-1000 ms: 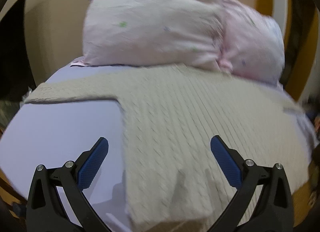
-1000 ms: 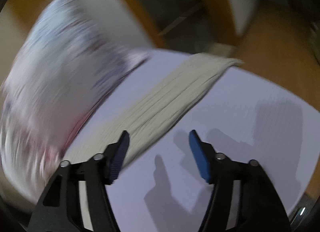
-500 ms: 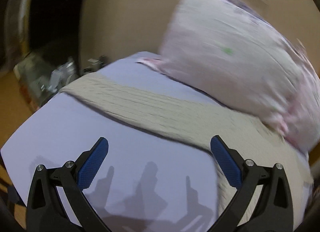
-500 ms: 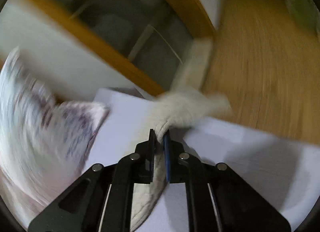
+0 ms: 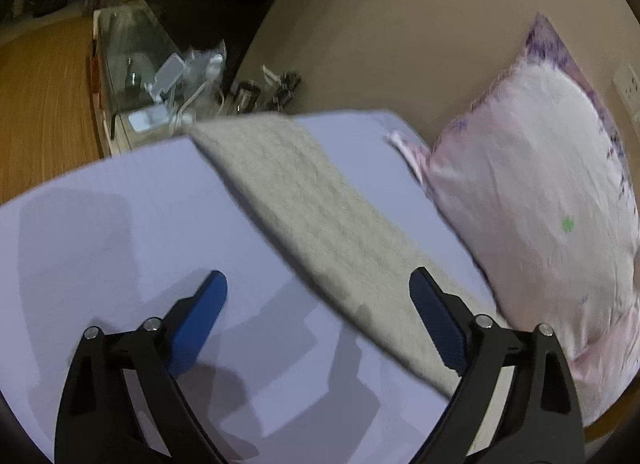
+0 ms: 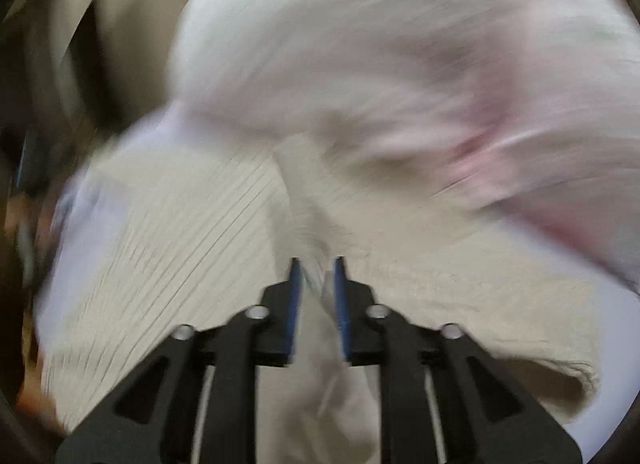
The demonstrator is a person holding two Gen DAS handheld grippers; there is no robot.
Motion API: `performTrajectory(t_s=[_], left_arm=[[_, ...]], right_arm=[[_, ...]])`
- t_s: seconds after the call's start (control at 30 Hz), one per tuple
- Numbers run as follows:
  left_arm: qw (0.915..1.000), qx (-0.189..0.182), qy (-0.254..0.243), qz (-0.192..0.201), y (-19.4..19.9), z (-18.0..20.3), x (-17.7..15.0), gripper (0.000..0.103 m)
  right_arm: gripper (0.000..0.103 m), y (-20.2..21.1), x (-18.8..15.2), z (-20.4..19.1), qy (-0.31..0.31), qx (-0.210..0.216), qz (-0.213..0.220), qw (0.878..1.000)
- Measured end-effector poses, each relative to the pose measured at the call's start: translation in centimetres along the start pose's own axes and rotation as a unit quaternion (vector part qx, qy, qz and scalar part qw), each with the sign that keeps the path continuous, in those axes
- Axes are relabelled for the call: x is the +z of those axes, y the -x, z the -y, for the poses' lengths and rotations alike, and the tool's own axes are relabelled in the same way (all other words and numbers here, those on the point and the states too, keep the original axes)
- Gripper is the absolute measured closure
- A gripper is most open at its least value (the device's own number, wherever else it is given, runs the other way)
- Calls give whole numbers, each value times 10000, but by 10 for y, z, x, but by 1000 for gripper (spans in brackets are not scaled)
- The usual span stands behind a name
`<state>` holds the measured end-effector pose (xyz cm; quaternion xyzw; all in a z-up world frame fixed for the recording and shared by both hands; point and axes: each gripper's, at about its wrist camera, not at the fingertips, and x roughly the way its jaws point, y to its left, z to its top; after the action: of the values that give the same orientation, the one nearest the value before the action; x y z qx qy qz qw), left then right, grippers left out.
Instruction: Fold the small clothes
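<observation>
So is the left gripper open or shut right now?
Open: the left gripper has its blue pads wide apart over the sleeve of the beige sweater, gripping nothing.

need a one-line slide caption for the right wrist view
Right hand-held gripper pinches a fold of the cream ribbed knit top on the lavender sheet, pink pillow behind.

we find no text, label, brand, number or sign that we can read in either view; the pillow [image 5: 532, 200] carries only a purple pattern and a small green mark, no letters, the clutter of small items [image 5: 176, 88] beyond the bed is too small and blurred for us to make out any print, and the right wrist view is smeared by motion throughout
</observation>
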<state>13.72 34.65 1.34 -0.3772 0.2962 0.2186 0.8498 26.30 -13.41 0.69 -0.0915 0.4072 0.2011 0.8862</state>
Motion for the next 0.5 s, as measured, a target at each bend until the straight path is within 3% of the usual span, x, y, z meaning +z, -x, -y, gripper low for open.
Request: performTrajectory(t_s=[0.03, 0.07, 0.17, 0.27, 0.33, 0.43, 0.5], left_arm=[[9999, -47, 73, -56, -5, -2, 4, 16], [9998, -104, 139, -79, -8, -4, 6, 16], [9993, -163, 345, -34, -20, -10, 20, 25], [9978, -174, 632, -68, -34, -18, 33, 56], [9968, -80, 780, -171, -43, -23, 39, 93], [9982, 9, 596, -45, -36, -6, 41, 96], [9992, -130, -230, 298, -13, 43, 38, 96]], right_arm=[[70, -14, -6, -21, 254, 50, -276, 9993], [55, -13, -11, -32, 381, -18, -267, 9989], [22, 16, -17, -28, 310, -164, 270, 9990], [18, 57, -22, 6, -262, -178, 715, 9969], [17, 78, -30, 36, -667, -225, 881, 9936], [16, 101, -48, 62, -1072, -426, 990, 9884], [16, 110, -58, 82, -1318, -526, 1065, 9841]])
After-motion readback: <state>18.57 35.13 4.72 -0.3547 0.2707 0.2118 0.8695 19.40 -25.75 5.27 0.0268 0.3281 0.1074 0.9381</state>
